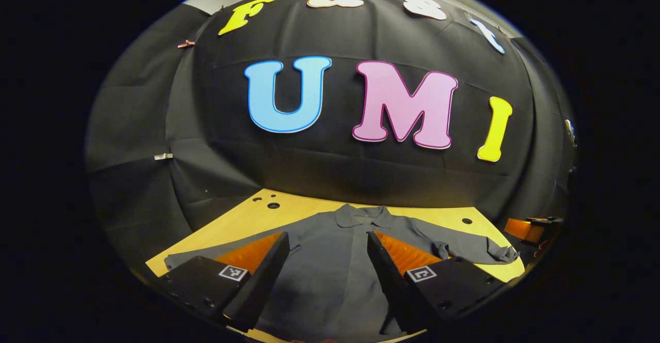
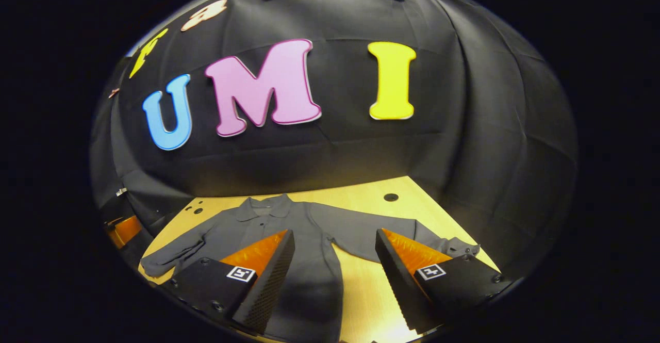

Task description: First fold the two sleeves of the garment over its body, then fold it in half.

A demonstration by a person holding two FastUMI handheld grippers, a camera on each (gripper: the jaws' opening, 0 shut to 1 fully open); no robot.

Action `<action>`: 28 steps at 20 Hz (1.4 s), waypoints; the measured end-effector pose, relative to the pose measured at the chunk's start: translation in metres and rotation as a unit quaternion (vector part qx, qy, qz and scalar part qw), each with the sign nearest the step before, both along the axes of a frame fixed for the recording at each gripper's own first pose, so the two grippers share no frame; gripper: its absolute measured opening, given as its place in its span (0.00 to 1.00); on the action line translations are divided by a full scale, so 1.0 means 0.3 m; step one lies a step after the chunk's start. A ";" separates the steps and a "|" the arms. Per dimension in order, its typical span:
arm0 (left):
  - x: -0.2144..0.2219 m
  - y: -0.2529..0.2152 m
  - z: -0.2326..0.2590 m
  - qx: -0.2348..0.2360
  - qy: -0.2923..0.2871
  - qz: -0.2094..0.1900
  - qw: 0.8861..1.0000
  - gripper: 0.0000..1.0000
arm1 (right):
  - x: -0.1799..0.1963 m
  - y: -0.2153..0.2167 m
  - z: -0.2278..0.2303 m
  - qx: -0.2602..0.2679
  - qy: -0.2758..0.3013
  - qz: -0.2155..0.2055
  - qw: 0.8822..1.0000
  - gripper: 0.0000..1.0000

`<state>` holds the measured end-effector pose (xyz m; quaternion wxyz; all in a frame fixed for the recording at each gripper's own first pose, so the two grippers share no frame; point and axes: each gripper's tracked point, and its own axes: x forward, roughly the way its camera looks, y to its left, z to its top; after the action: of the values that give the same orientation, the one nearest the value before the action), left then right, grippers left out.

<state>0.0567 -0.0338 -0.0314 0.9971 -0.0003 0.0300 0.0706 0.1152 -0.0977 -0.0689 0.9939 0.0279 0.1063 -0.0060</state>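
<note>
While the grey garment [image 1: 335,250] lies flat and face up on the wooden table [image 1: 247,214], collar toward the booth wall and both sleeves spread out to the sides, the left gripper [image 1: 327,250] hovers above its body with fingers spread wide and empty; the right gripper [image 2: 335,252] hangs over the garment's right side, fingers likewise wide apart, holding nothing.
</note>
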 end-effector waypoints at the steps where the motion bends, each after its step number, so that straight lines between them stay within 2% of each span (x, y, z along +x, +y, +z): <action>1: 0.008 -0.018 -0.010 -0.005 0.003 -0.003 1.000 0.96 | 0.020 -0.043 -0.020 -0.001 0.010 -0.015 1.000 0.97; 6: 0.017 -0.043 -0.050 0.002 0.014 -0.004 1.000 0.96 | 0.100 -0.245 -0.146 0.010 0.064 -0.078 0.995 0.97; 10: 0.026 -0.014 -0.120 -0.007 0.047 0.008 0.999 0.96 | 0.166 -0.405 -0.238 0.014 0.094 -0.119 0.988 0.99; 15: 0.039 0.059 -0.119 -0.025 0.067 0.039 0.997 0.96 | 0.240 -0.594 -0.363 0.026 0.131 -0.167 0.977 0.99; 20: 0.036 0.114 -0.105 -0.020 0.071 0.059 0.996 0.96 | 0.289 -0.704 -0.535 0.031 0.186 -0.191 0.963 0.99; 26: 0.003 0.169 -0.164 -0.014 0.099 0.078 0.992 0.96 | 0.335 -0.794 -0.641 0.033 0.216 -0.212 0.953 0.99; 28: -0.007 0.162 -0.177 -0.013 0.107 0.078 0.991 0.96 | 0.333 -0.801 -0.671 0.034 0.226 -0.209 0.951 0.96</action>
<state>0.0547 0.0149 -0.0847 0.9795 -0.0083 0.1375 0.1470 0.2151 -0.3380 -0.2703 0.9187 0.0815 0.3202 -0.2164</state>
